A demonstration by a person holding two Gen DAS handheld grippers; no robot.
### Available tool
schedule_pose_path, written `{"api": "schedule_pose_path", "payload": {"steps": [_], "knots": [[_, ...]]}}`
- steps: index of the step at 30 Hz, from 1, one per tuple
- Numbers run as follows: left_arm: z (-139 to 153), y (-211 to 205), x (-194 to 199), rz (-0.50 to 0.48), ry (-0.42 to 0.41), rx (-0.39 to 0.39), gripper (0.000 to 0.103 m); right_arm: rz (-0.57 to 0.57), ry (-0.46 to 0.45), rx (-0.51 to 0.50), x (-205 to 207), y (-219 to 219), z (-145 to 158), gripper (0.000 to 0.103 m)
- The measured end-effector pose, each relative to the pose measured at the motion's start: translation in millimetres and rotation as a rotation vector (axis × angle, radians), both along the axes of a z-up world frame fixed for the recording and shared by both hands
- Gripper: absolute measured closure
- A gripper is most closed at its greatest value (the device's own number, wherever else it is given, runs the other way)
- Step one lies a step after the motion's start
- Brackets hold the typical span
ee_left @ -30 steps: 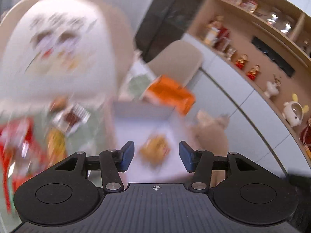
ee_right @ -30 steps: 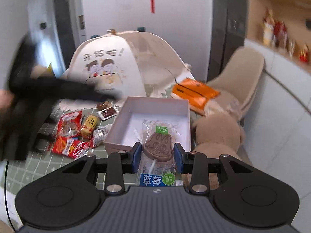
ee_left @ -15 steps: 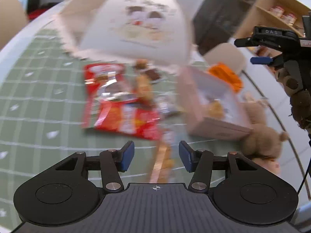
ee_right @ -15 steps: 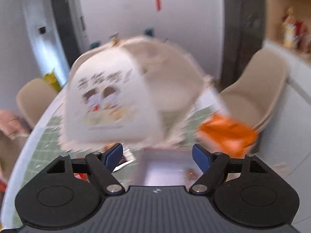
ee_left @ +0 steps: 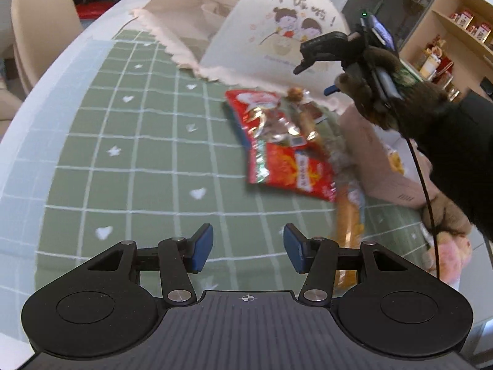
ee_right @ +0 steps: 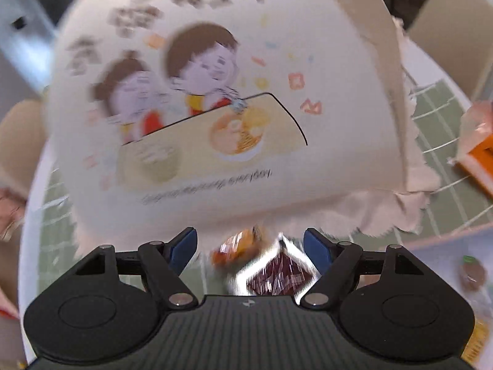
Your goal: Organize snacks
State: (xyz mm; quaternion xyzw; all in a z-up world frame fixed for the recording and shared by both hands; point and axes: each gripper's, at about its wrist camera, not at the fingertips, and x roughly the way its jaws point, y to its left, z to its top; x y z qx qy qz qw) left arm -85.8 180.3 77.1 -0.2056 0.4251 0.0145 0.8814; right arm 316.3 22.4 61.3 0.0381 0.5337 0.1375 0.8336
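Item one: the left gripper, which we hold tilted down over the green checked mat on the desk. Its blue fingers stand partly apart with nothing between them, only mat beneath.

Item two: the right gripper, which we hold low in front of the white dome food cover printed with two cartoon children. Its fingers have just been opening and stand wide; no pad touches anything. Below the gap lie a clear-wrapped dark red snack and a blurred orange snack.

Item three: the snack pile, seen from the left wrist, lying right of centre on the mat: a red packet with silver foil, a red and orange packet just nearer, and a long orange packet running toward the left gripper's right finger.

Item four: the pale box, just right of the pile, holding a yellow snack, largely hidden by a dark sleeve.

Item five: a plush toy beside the box.
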Motion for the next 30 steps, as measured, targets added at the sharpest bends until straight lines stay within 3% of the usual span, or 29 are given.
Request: {"api": "schedule_pose_path", "payload": {"steps": [3, 7, 15, 19, 21, 26, 28, 30], "knots": [[-11, 15, -1, 0.007, 0.025, -0.028, 0.048, 0.019, 0.0, -0.075, 1, 11, -20, 0.028], [-20, 24, 7, -0.001, 0.033, -0.052, 0.048, 0.172, -0.071, -0.198, -38, 19, -26, 0.061], [-21, 6, 31, -0.077, 0.025, -0.062, 0.048, 0.356, 0.005, -0.025, -163, -19, -19, 0.076], [-17, -17, 43, -0.142, 0.019, -0.049, 0.048, 0.442, 0.065, 0.084, -213, -38, -3, 0.077], [-12, -27, 50, -0.165, 0.006, -0.052, 0.048, 0.43, 0.0, 0.084, -226, -52, 15, 0.076], [-5, -44, 80, -0.111, -0.017, -0.131, 0.048, 0.322, -0.129, 0.081, -244, -115, 52, 0.059], [-5, -52, 94, -0.107, -0.011, -0.114, 0.048, 0.294, -0.163, 0.049, -253, -137, 57, 0.058], [-10, -68, 109, -0.144, 0.034, -0.048, 0.048, 0.27, -0.181, 0.017, -258, -154, 52, 0.056]]}}
